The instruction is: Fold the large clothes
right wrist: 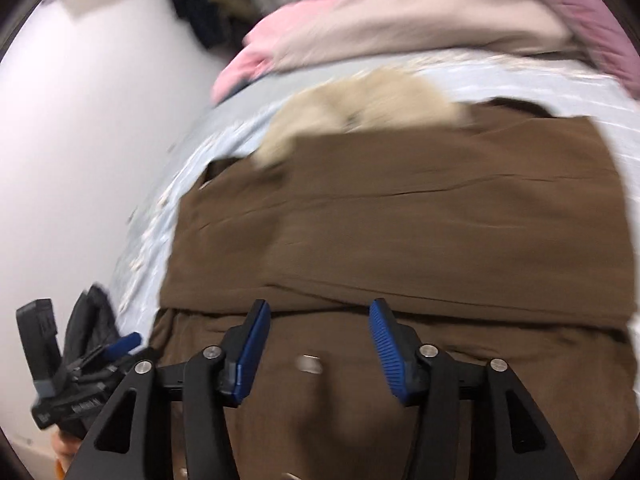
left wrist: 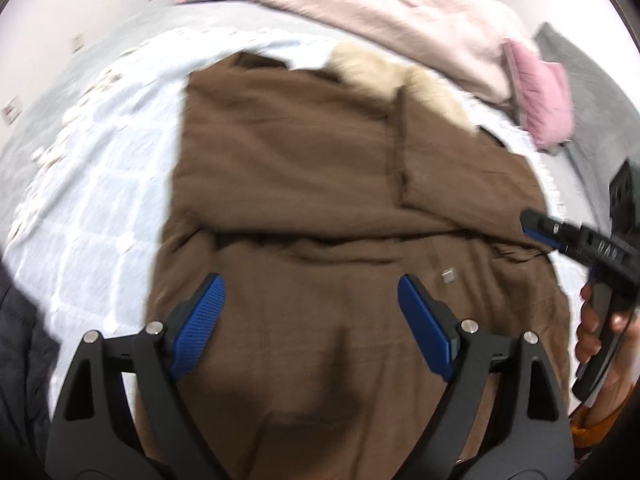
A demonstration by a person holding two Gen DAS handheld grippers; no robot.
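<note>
While one brown fabric coat (left wrist: 312,184) with a beige fur collar (left wrist: 384,68) lies folded across the pale blue quilted bed (left wrist: 100,184), two grippers hover over it: the left gripper (left wrist: 310,300) gapes wide, the right gripper (right wrist: 318,332) half parted, both empty. One pink heap of clothes (left wrist: 400,12) lies behind, near white walls (right wrist: 80,140).

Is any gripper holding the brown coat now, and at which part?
Nothing is held. The left gripper and the right gripper are both open above the brown coat.
</note>
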